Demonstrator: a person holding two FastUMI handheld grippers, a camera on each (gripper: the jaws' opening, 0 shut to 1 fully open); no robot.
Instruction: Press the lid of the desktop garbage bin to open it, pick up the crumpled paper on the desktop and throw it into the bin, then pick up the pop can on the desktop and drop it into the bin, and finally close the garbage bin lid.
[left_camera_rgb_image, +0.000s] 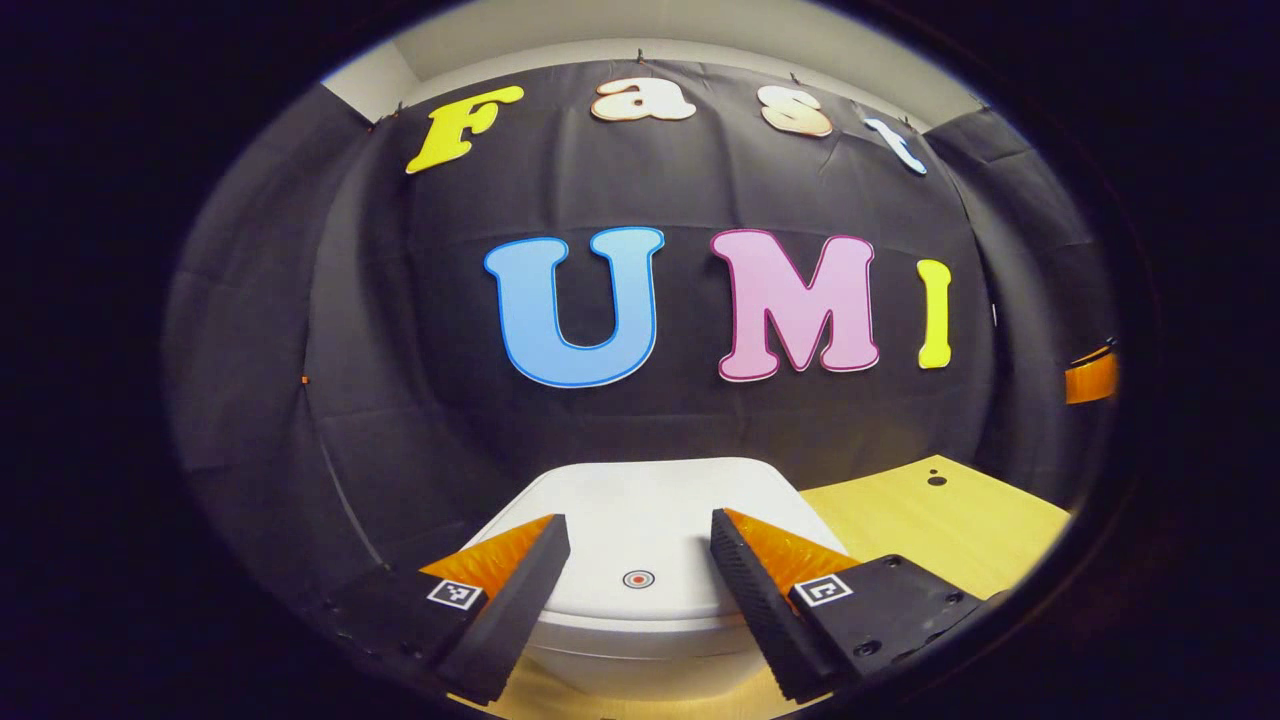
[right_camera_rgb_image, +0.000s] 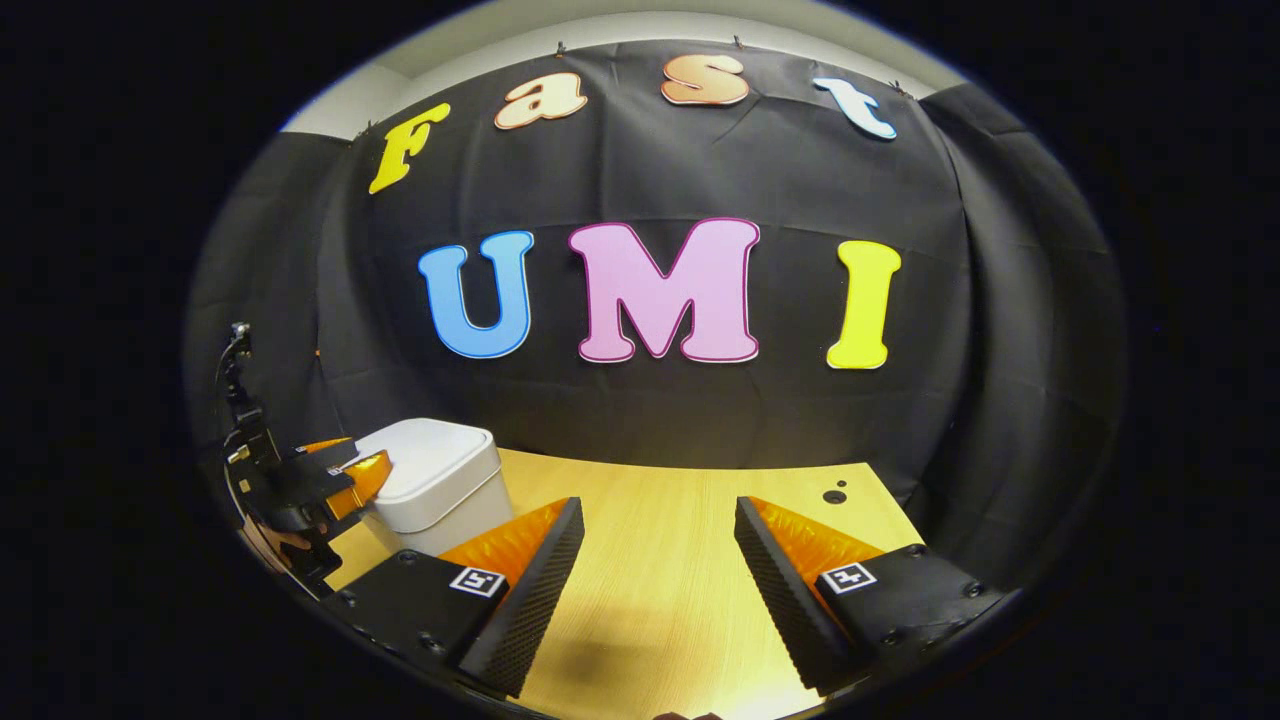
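A white desktop bin (left_camera_rgb_image: 645, 520) with its lid down stands right in front of my left gripper (left_camera_rgb_image: 640, 540). The lid carries a small round press mark (left_camera_rgb_image: 638, 578) near its front edge. My left gripper is open, its fingers spread over the front part of the lid with nothing between them. In the right gripper view the same bin (right_camera_rgb_image: 435, 485) sits at the left of the wooden table (right_camera_rgb_image: 660, 560), with the left gripper (right_camera_rgb_image: 345, 475) reaching over its near side. My right gripper (right_camera_rgb_image: 660, 530) is open above bare tabletop.
The black cloth wall hangs close behind the table. A small dark hole (right_camera_rgb_image: 834, 496) marks the table's far right corner; the hole (left_camera_rgb_image: 936, 480) appears in the left gripper view too. A hand (right_camera_rgb_image: 285, 540) holds the left gripper at the table's left edge.
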